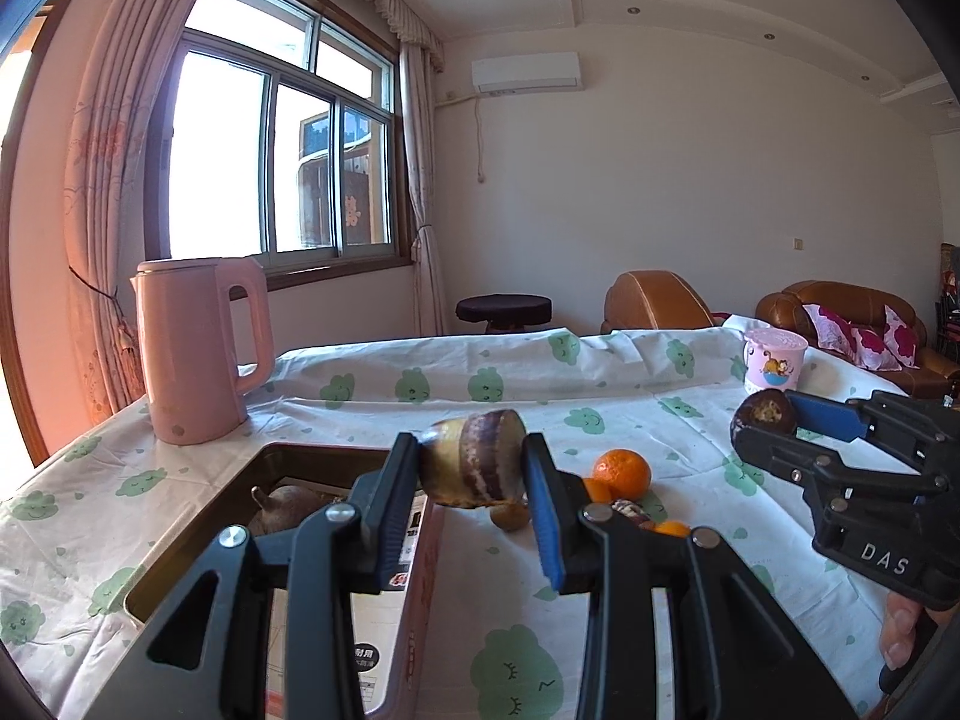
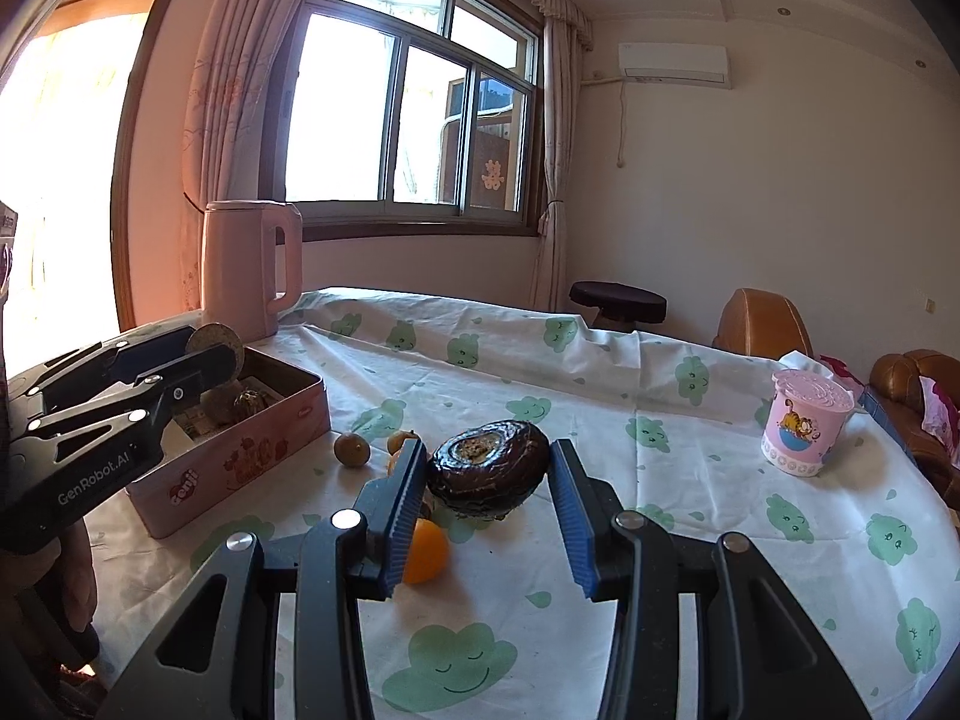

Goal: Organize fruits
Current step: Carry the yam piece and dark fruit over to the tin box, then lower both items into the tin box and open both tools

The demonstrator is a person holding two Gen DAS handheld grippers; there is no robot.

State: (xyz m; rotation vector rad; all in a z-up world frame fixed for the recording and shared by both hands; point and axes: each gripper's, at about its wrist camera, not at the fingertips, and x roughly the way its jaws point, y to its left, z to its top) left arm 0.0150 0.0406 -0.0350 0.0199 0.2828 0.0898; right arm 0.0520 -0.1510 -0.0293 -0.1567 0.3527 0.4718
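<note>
left gripper: clamped on a striped brown-and-cream fruit piece, both pads pressing its sides; it is carried clear of the cloth, just above the near right corner of the tin.
right gripper: closed on a dark, wrinkled fruit with a pale cut top; the left pad touches it, the right pad looks to be against it, held above the table.
pink tin: lid off, sits to the left of the right gripper and directly below-left of the left gripper's fingers; a few brownish fruits already lie inside.
done so far: judging by the tin's contents, some pieces are stowed and two more are lifted and in hand.
still loose: a tangerine just past the left gripper's right finger, an orange piece under the right gripper's left finger, two small brown round fruits between the right gripper and the tin.
what is left: drop both carried pieces into the tin, then gather the loose ones; roughly midway by my reading.
bystanders: pink kettle beyond the tin, lidded pink cup far right of the right gripper; neither seems to be in the way.
</note>
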